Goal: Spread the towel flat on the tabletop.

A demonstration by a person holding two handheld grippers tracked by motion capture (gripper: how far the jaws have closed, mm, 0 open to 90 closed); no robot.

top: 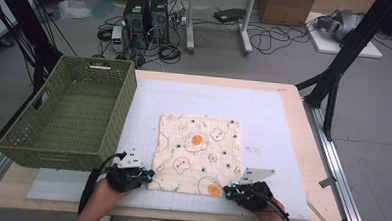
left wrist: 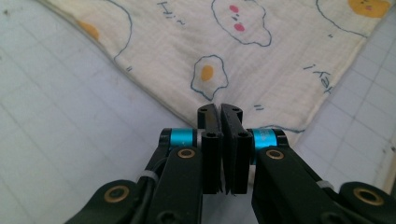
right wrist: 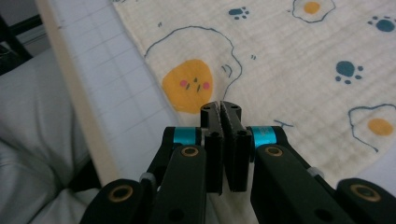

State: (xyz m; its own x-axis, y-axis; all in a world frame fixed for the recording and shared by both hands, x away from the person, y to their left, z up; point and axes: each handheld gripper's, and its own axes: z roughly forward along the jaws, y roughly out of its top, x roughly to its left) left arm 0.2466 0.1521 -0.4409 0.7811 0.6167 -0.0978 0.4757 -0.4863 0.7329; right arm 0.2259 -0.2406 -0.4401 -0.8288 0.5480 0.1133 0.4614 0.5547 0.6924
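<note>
So there's a cream cloth (top: 197,153) lying flat in the middle of the worktop (top: 264,108), on the pale gridded mat (top: 149,96) that covers most of it. It's printed with fried eggs that have little faces, clouds with pink cheeks and dark blue paw prints. There's writing on it too: in the left gripper view I can make out "Hi~" (left wrist: 169,10) near the top edge, and another small scribble (left wrist: 321,77) on the right that I honestly can't read. The left tool (top: 150,175) sits right at the cloth's near left corner, and the right tool (top: 227,191) at the near right corner, each held in a hand coming in from the bottom edge. In the left gripper view the two black jaws are pressed fully together, tips at the hem of the cloth (left wrist: 243,56), and it looks like the edge is pinched between them, though the jaws themselves hide the actual contact. Same story in the right gripper view: jaws closed tight, tips sitting over the cloth (right wrist: 280,60) just below a big orange yolk with a face (right wrist: 189,85), so it seems to have hold of the fabric there. Off to the left, a green woven basket (top: 69,112) stands on the worktop, well apart from the cloth. No brand names anywhere that I can spot.
</note>
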